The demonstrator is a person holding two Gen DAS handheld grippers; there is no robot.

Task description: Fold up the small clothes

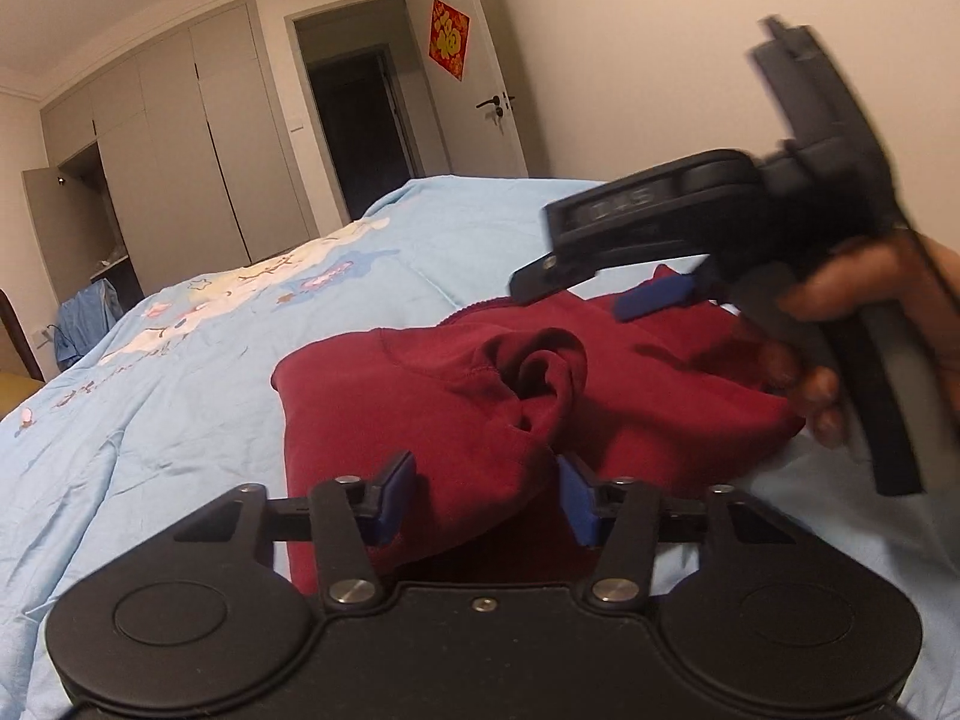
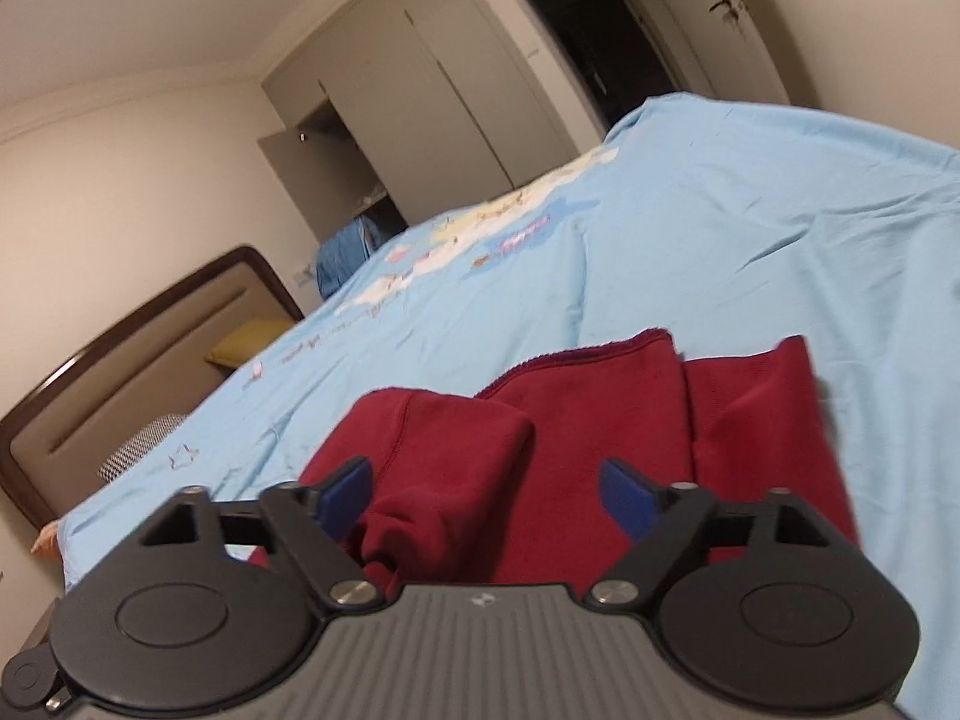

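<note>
A dark red small garment (image 1: pixel 420 396) lies partly folded on the bed, with a bunched fold (image 1: pixel 540 372) near its middle. My left gripper (image 1: pixel 486 501) is open at the garment's near edge, and red cloth lies between its blue pads (image 1: pixel 393 498). A hand (image 1: pixel 840 312) holds my right gripper (image 1: pixel 576 297) above the garment's far right side. In the right wrist view the right gripper (image 2: pixel 486 498) is open and hovers over the red garment (image 2: pixel 600 420), its blue pads (image 2: pixel 345 495) wide apart.
A light blue bedspread (image 1: pixel 180 396) with a cartoon print covers the bed. A brown headboard (image 2: pixel 120 372) and a yellow pillow (image 2: pixel 240 345) are at the left. A wardrobe (image 1: pixel 180 150), a dark doorway (image 1: pixel 360 126) and a door (image 1: pixel 480 90) stand beyond the bed.
</note>
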